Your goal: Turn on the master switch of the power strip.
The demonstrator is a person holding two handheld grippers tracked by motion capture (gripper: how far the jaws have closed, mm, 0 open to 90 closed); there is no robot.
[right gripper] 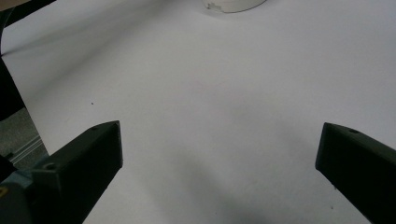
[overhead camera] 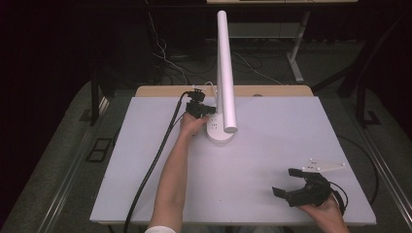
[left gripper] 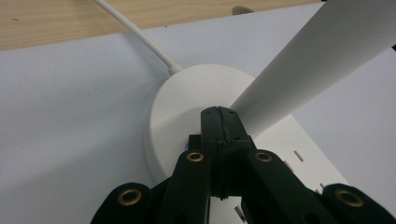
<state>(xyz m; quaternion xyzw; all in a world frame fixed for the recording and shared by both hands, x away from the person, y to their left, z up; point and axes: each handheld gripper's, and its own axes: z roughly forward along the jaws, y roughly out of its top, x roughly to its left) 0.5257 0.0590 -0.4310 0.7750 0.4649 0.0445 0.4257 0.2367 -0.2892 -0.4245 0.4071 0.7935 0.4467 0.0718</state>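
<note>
A white desk lamp stands at the back middle of the table, its round base under a long white arm that leans toward the camera. My left gripper is shut, its tips resting on top of the base just in front of where the arm rises. Nothing sits between those closed jaws. Near the front right corner my right gripper lies low over the bare table, jaws wide open. The right gripper view shows its open jaws apart above the white surface, the lamp base far off.
The white tabletop has a wooden strip along its back edge. The lamp's white cord runs off the back of the base. A black cable trails from the left gripper toward the front left. Cables and table legs lie on the floor behind.
</note>
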